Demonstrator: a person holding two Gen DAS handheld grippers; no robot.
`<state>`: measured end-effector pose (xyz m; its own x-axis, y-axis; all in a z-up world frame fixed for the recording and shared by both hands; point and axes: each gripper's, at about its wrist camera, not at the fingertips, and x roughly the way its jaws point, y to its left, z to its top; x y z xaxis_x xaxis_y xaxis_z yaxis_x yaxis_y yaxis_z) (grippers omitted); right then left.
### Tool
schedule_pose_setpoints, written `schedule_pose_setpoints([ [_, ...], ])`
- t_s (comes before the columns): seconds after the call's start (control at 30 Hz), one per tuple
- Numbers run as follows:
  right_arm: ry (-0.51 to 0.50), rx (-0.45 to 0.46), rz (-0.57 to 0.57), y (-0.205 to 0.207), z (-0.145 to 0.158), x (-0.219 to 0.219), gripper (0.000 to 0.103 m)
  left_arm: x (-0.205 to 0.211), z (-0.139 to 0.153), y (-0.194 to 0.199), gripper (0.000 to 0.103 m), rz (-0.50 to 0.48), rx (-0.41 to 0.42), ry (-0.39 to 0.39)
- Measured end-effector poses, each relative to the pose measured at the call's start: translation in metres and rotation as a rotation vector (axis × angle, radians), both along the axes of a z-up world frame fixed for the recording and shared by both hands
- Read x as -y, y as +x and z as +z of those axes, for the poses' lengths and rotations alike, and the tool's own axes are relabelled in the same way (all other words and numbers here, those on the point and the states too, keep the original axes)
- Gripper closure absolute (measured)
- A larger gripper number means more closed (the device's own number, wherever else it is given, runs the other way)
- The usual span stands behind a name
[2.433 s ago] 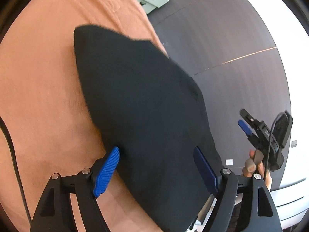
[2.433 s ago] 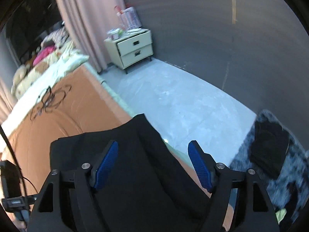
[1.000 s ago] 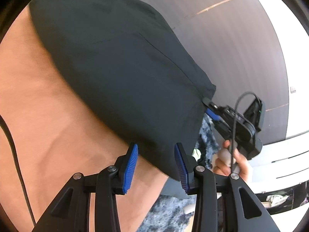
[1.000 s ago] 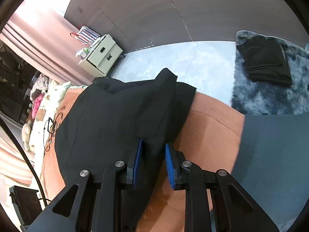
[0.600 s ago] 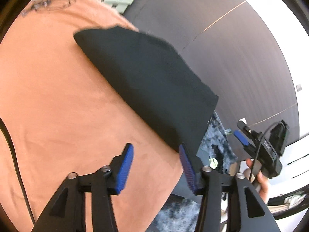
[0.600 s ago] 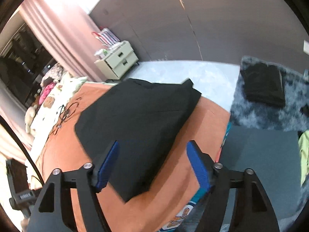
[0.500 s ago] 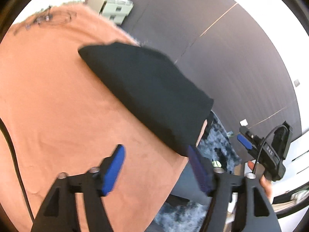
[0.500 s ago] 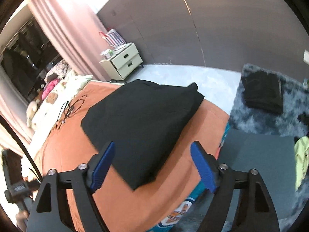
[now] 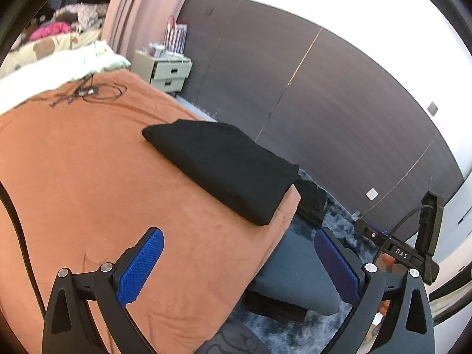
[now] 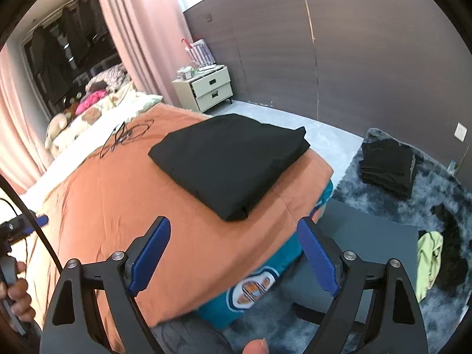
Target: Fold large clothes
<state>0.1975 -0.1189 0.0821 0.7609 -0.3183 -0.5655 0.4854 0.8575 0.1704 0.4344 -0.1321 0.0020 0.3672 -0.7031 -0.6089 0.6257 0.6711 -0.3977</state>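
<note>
Item: folded black garment (image 10: 228, 163), lying flat at the corner of the orange bedspread (image 10: 132, 206). My left gripper (image 9: 240, 265) and right gripper (image 10: 234, 252), jaws just widened, stand spread apart with nothing between them, both clear of the garment. Legible: "DAS" on my right gripper, seen from the left wrist.

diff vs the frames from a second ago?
Both grippers let go of the black garment and backed away; their jaws have just been opening, nothing between them. Left gripper and right gripper now stand open short of it. The garment stays folded on the orange bedspread, near its corner.
</note>
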Motion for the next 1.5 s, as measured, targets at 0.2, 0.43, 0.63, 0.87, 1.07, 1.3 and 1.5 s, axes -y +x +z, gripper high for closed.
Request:
schedule_pose_setpoints([
  [0.2, -0.053, 0.028, 0.027, -0.031, 0.008, -0.027, 0.016, -0.026, 0.01, -0.042, 0.001, 0.041, 0.072, -0.013],
  [0.43, -0.155, 0.044, 0.102, -0.072, -0.003, -0.062, 0.016, -0.054, 0.022, -0.1, 0.0, 0.094, 0.175, 0.005],
  [0.63, -0.201, 0.1, 0.121, -0.118, -0.012, -0.081, 0.016, -0.077, 0.029, -0.165, 0.0, 0.143, 0.283, 0.003],
  [0.87, -0.289, 0.162, 0.155, -0.17, -0.034, -0.111, 0.0, -0.096, 0.024, -0.242, 0.0, 0.2, 0.392, 0.035],
  [1.07, -0.283, 0.185, 0.238, -0.202, -0.061, -0.121, 0.0, -0.113, 0.013, -0.293, 0.0, 0.248, 0.418, 0.038],
  [1.3, -0.224, 0.213, 0.28, -0.23, -0.082, -0.118, 0.0, -0.132, -0.007, -0.34, 0.0, 0.288, 0.458, 0.072],
  [1.5, -0.203, 0.23, 0.27, -0.238, -0.09, -0.112, 0.0, -0.144, -0.014, -0.363, 0.0, 0.316, 0.464, 0.082],
])
